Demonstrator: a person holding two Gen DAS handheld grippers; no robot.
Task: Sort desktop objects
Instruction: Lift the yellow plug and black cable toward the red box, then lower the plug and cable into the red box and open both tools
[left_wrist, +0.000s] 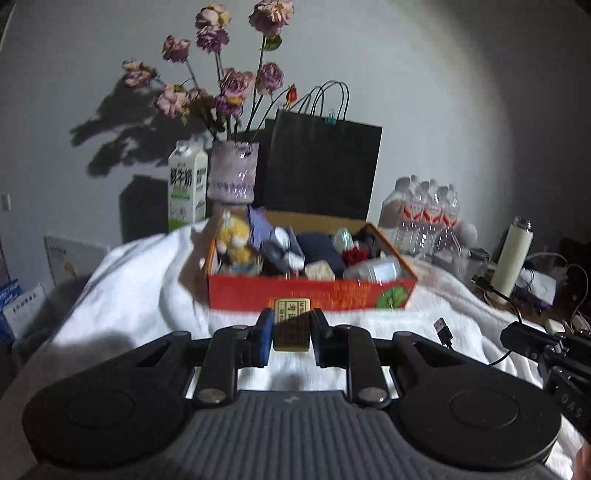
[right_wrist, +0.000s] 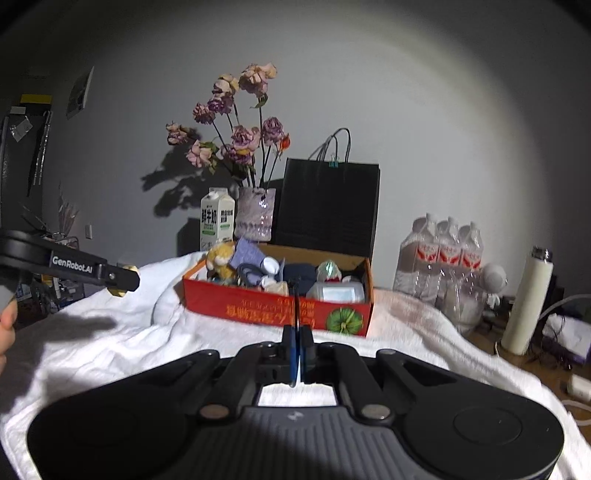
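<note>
My left gripper (left_wrist: 291, 325) is shut on a small yellow eraser with printed text (left_wrist: 291, 321) and holds it above the white towel, just in front of the red cardboard box (left_wrist: 310, 295). The box holds a yellow plush toy (left_wrist: 234, 240), several other small items and a clear plastic case. My right gripper (right_wrist: 297, 339) is shut on a thin black cable (right_wrist: 295, 306) that runs up toward the box (right_wrist: 273, 310). The left gripper (right_wrist: 122, 282) shows in the right wrist view at far left, with the eraser partly hidden.
Behind the box stand a milk carton (left_wrist: 186, 184), a glass vase of dried roses (left_wrist: 232, 173) and a black paper bag (left_wrist: 321, 166). Water bottles (right_wrist: 439, 258) and a white flask (right_wrist: 528, 299) stand right. A USB cable end (left_wrist: 443, 328) lies on the towel (left_wrist: 129, 288).
</note>
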